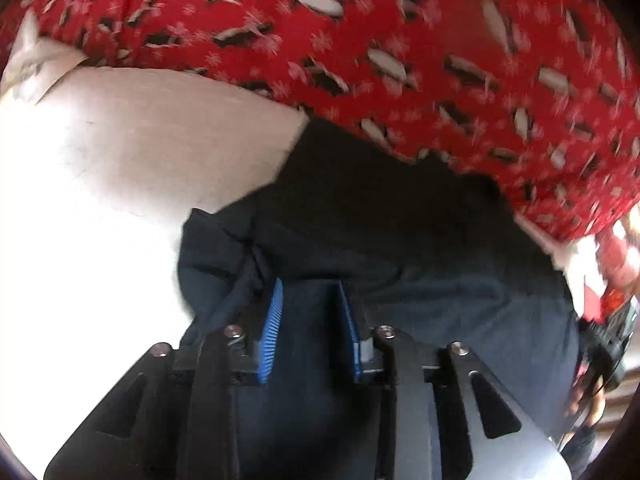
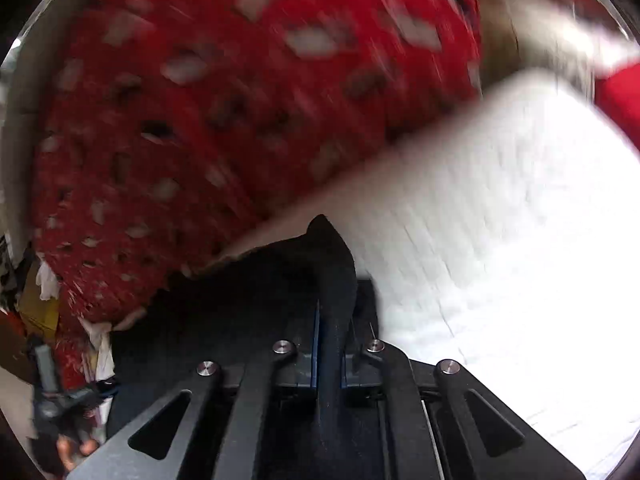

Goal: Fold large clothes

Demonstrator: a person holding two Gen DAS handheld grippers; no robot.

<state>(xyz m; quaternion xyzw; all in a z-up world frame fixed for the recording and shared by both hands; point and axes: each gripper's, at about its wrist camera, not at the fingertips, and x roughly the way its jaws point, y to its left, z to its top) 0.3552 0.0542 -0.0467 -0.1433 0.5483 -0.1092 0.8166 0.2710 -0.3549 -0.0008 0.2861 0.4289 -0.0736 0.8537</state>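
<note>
Sheet (image 1: 100, 168), white and bright, fills the left; beside it the left tool (image 1: 310, 312) stands with blue pads apart around a fold of dark garment (image 1: 380, 220). Red patterned cloth (image 1: 360, 60) lies beyond. The right tool (image 2: 334, 320) is clamped on the garment's corner.

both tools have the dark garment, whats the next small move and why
Probably carry both edges forward together and lay the fold down. The right tool is shut on a pinch of the dark garment; the left tool has the cloth between its pads, though a gap shows there. The garment hangs slack over the white bedding, beside the red patterned fabric.
</note>
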